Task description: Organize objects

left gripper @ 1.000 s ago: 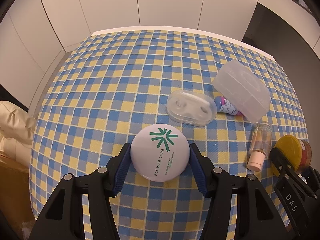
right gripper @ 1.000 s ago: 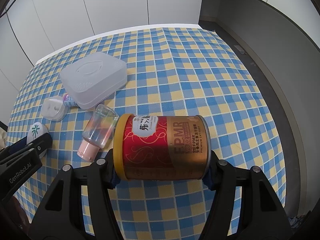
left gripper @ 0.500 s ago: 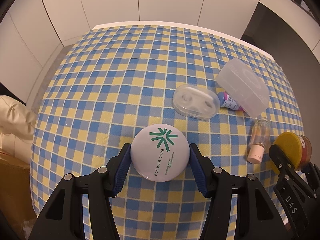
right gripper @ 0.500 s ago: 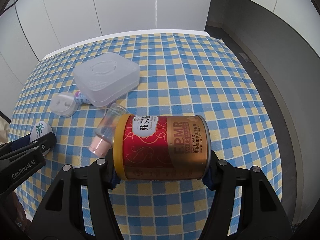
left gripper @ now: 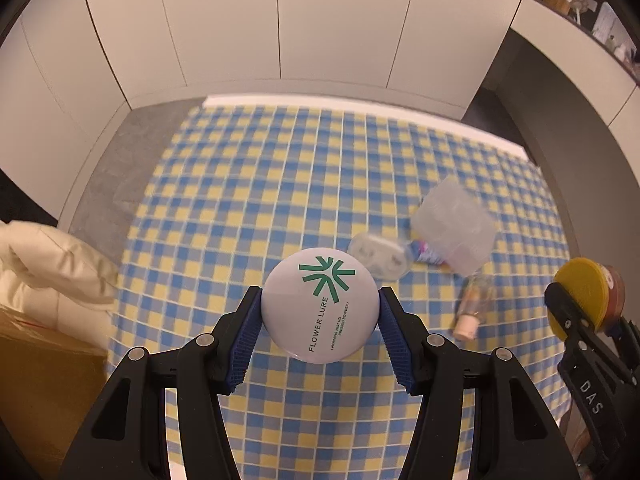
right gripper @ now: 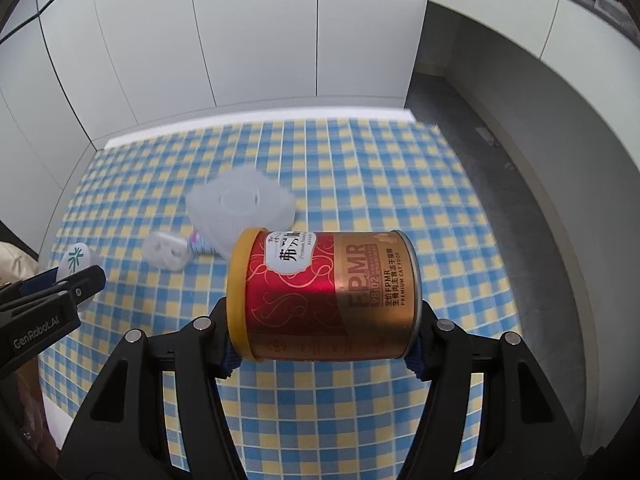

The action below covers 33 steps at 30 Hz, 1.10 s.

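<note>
My left gripper is shut on a round white powder compact with a green logo, held well above the checked tablecloth. My right gripper is shut on a red and gold cat food can with a yellow lid, lying sideways between the pads and lifted off the table. In the left wrist view the can shows at the right edge. In the right wrist view the compact shows at the far left.
On the cloth lie a translucent square box, a clear oval case, a small purple-labelled bottle and a clear bottle with a pink cap. A cream cushion and a cardboard box sit left of the table.
Both grippers have risen with the compact and the can. The table and the things on it now look smaller and farther away, and more of the white wall shows.
</note>
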Each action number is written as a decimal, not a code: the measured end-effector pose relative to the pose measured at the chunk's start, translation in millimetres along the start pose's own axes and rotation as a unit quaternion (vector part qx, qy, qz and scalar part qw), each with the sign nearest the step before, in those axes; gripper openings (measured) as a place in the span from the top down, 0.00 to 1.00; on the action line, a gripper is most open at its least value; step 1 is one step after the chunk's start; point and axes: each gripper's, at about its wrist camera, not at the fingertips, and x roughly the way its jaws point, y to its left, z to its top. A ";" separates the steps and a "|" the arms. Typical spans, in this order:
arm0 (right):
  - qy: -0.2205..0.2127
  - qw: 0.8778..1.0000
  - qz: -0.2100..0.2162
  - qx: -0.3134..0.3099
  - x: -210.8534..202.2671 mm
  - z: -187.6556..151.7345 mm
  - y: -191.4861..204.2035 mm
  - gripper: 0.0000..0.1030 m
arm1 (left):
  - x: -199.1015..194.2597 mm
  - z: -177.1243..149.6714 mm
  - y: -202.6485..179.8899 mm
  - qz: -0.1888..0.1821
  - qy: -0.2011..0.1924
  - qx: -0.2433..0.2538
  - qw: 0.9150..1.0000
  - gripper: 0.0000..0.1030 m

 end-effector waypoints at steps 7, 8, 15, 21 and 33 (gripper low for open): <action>-0.036 0.999 -0.003 -0.024 -47.0 35.1 3.2 0.38 | -47.3 22.8 2.9 0.010 -0.027 0.009 1.000 0.44; -0.040 0.999 -0.002 -0.027 -53.3 38.2 3.5 0.38 | -52.2 25.3 3.3 0.011 -0.029 0.009 0.999 0.44; -0.060 0.997 0.003 -0.052 -89.9 61.9 10.8 0.38 | -98.7 43.8 6.9 0.015 -0.052 0.010 0.998 0.44; -0.062 0.996 0.018 -0.056 -125.3 82.0 12.8 0.38 | -143.7 59.5 4.6 0.012 -0.072 0.009 0.997 0.44; -0.090 0.994 0.021 -0.051 -197.4 113.3 12.4 0.38 | -221.4 75.7 7.8 0.013 -0.105 0.003 0.994 0.44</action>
